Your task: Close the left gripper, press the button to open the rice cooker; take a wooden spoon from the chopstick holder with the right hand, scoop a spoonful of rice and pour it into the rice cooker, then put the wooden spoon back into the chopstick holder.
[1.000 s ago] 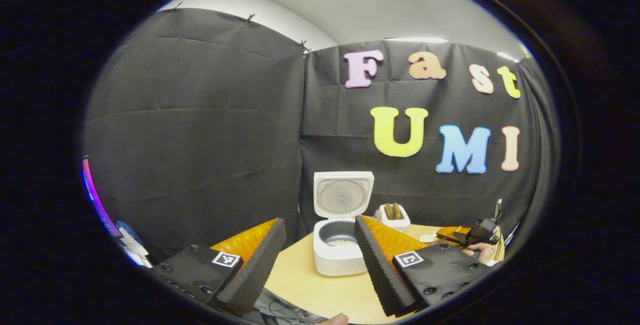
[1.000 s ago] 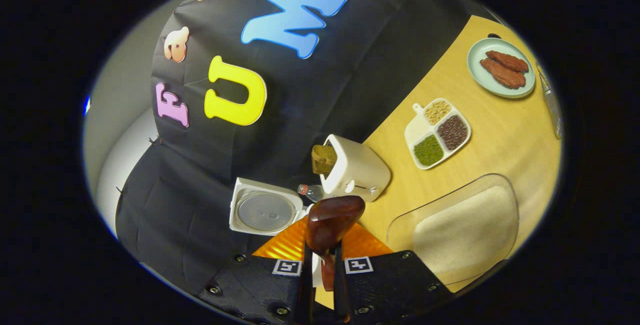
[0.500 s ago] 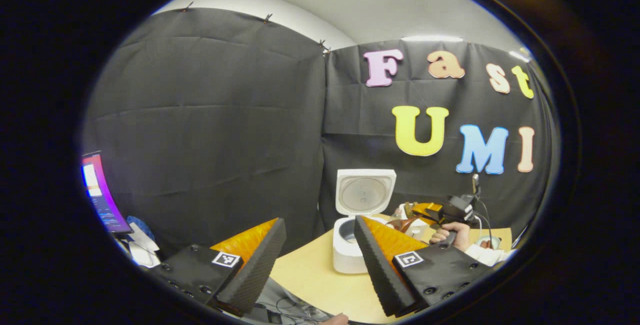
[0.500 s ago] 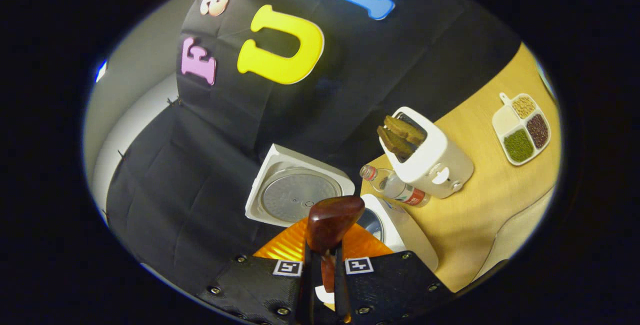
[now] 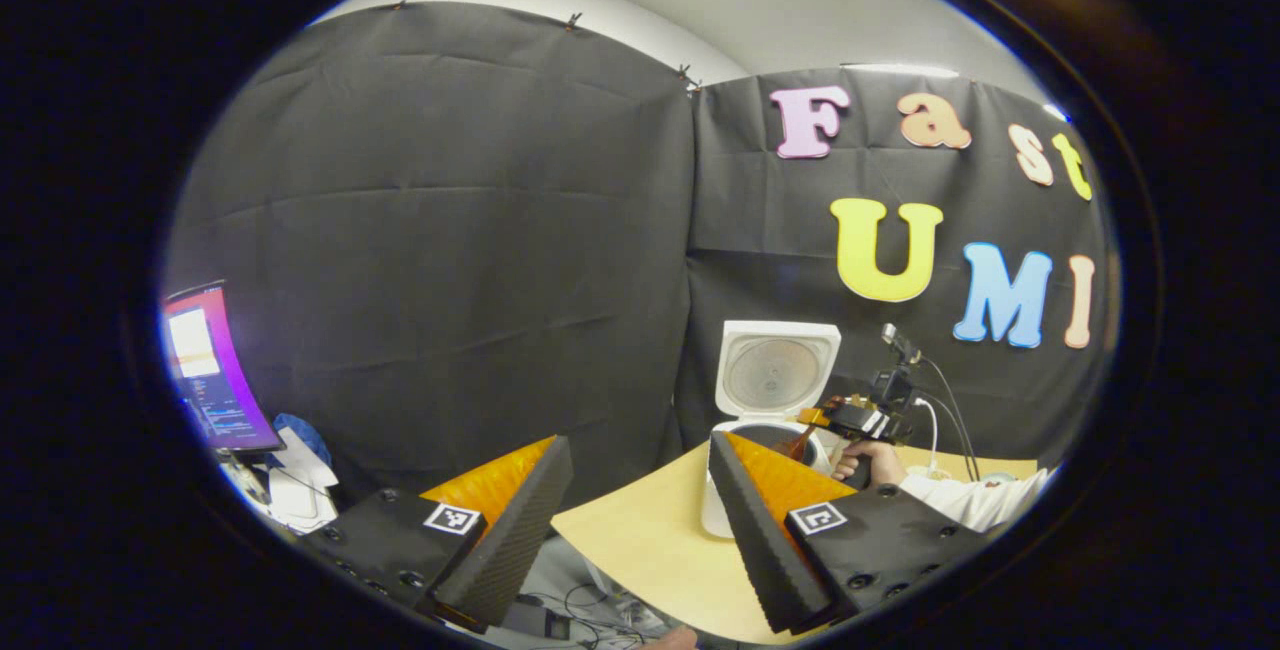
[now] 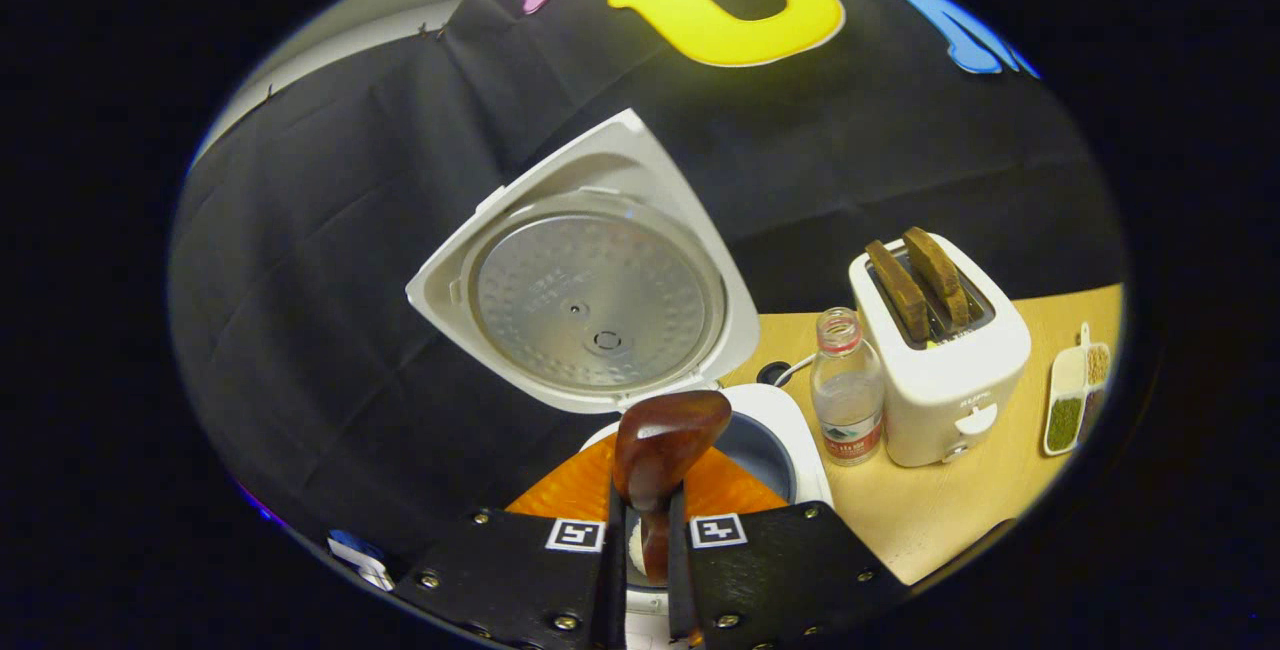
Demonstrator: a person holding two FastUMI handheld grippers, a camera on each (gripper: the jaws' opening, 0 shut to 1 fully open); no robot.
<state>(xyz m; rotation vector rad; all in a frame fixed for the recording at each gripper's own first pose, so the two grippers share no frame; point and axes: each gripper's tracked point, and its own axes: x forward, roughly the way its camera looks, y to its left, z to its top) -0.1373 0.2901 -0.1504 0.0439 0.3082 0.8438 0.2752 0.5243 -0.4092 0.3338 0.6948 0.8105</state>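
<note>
The wooden spoon [image 6: 662, 450] runs forward along the right gripper [image 6: 645, 540], bowl end out over the open rice cooker [image 6: 775, 440], whose lid [image 6: 590, 275] stands raised; both fingers clamp its handle. The left gripper [image 5: 640, 520] hangs with jaws wide apart, holding nothing, off the table [image 5: 640, 540] edge. The right gripper view adds a water bottle [image 6: 846, 385] and toaster [image 6: 940, 350].

Rice cooker [image 6: 790, 430] white, lid [image 6: 590, 275] inner plate silver w/ dimpled pattern. Wooden spoon [image 6: 665, 440] dark red-brown, glossy. Toaster [image 6: 945, 380] white, toast brown. Table [image 5: 640, 540] light wood. Bottle [image 6: 846, 385] clear, red label.
</note>
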